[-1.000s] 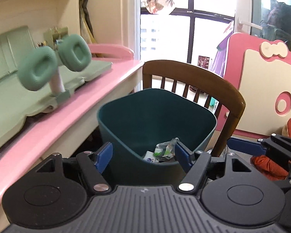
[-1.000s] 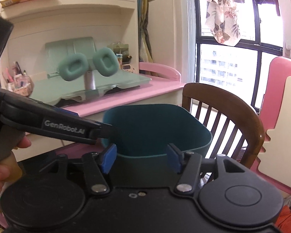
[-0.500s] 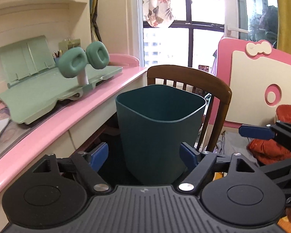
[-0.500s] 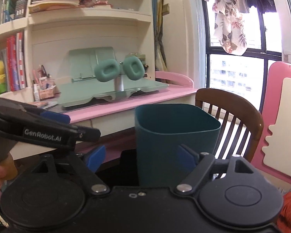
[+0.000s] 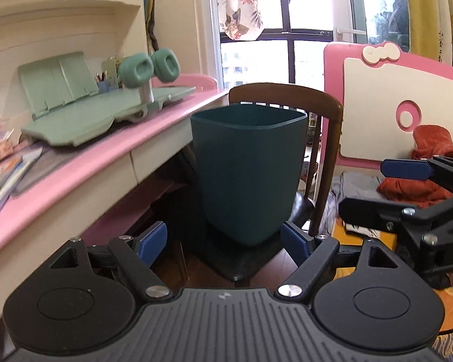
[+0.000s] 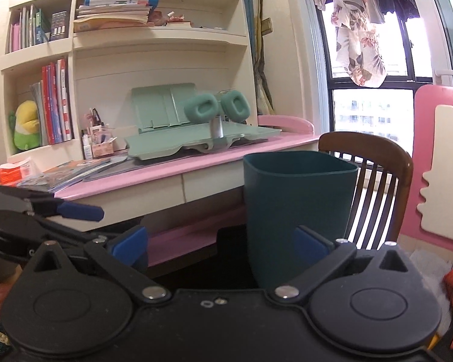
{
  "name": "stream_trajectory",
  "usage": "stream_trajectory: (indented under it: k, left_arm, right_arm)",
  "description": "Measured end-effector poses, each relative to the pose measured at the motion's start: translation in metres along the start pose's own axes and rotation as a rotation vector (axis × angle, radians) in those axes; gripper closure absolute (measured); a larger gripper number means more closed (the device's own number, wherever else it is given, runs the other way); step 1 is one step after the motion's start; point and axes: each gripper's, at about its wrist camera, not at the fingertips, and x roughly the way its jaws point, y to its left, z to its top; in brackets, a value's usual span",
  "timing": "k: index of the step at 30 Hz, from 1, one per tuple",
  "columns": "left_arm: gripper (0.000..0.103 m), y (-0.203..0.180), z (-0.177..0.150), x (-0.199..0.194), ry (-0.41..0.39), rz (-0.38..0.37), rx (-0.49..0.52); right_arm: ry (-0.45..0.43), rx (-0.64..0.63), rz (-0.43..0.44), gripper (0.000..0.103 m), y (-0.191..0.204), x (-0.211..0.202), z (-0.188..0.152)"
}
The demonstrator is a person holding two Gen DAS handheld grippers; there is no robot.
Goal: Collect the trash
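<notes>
Left wrist view first: the left tongs (image 5: 225,242) stand wide apart with nothing between the blue pads, level with the foot of the dark teal square-mouthed plastic waste bin (image 5: 248,175) but short of it. The right tongs (image 6: 220,246) are spread just as wide and also carry nothing; from their camera the bin (image 6: 299,211) stands to the right of centre, its lower wall behind the right-hand pad.

The bin sits on the dark seat of the brown wooden slat-back chair (image 5: 323,111), whose backrest rises just behind it. Left of the bin runs the pink-edged desk surface (image 5: 84,166), carrying a pale green folding book stand (image 5: 75,111) and a pair of green padded headphones on a short post (image 5: 149,68). Right of the bin lies a heap of orange-red cloth (image 5: 428,163) against a pink and cream board (image 5: 392,105). Beyond the bin is the window (image 5: 274,57).

By my judgement the step in hand is drawing off from the bin to look for more litter. To do it well, keep both pairs of tongs spread and level, turn toward the surface left of the bin or the floor, and pick one loose piece before closing.

Compared with a second ago, both cameras have pulled back and dropped: then the left one looked down into the bin at crumpled wrappers on its floor, while now only the outer wall and rim show, and the contents are hidden. Both tongs are opened as before.
</notes>
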Motion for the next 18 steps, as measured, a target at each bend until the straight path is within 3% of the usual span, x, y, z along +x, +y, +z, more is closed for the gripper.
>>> stream_trajectory:
  k: [8, 18]
  left_arm:
    - [0.02, 0.008, -0.046, -0.027, 0.022, -0.005, -0.04]
    - [0.02, 0.008, -0.054, -0.043, 0.007, 0.016, -0.059]
  right_arm:
    - [0.011, 0.026, 0.013, 0.0, 0.018, -0.02, -0.033]
    - [0.002, 0.054, 0.015, 0.0, 0.016, -0.028, -0.047]
